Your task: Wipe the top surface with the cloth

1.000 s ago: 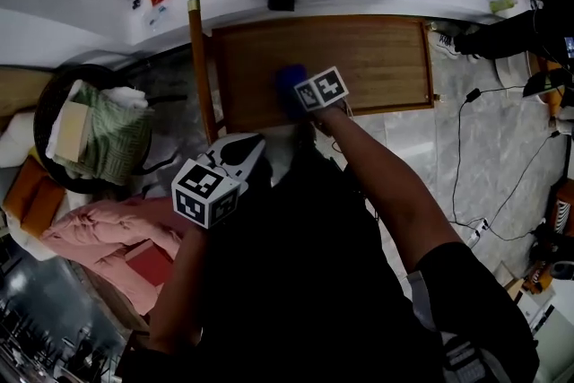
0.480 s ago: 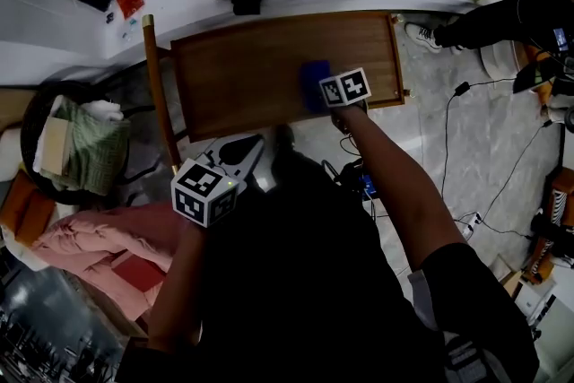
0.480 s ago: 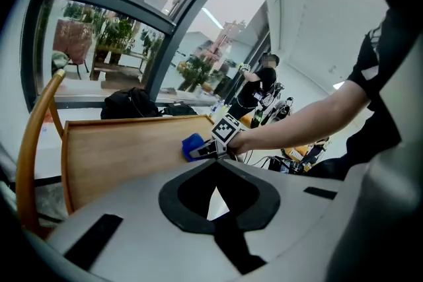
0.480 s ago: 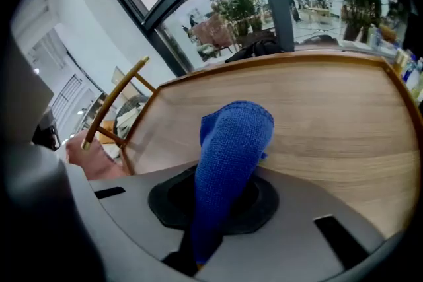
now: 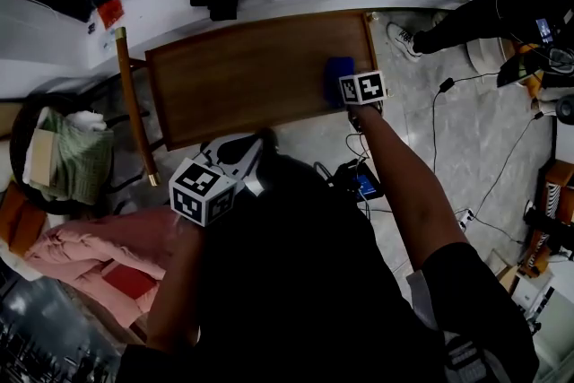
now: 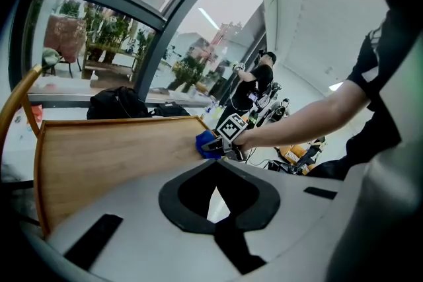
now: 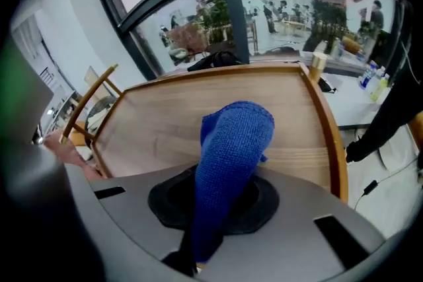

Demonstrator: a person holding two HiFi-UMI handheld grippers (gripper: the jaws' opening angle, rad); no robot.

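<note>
clamping the blue cloth point(image 5: 338, 69) in my right gripper point(image 5: 350, 92) at the table's point(image 5: 233, 81) right end; top stretches leftward; left gripper point(image 5: 244, 150) idle, jaws together.

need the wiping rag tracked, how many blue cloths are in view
1. The blue cloth is clamped in the right gripper, on the wooden table near its right end. No other shows; the basket pile could hide one.
</note>
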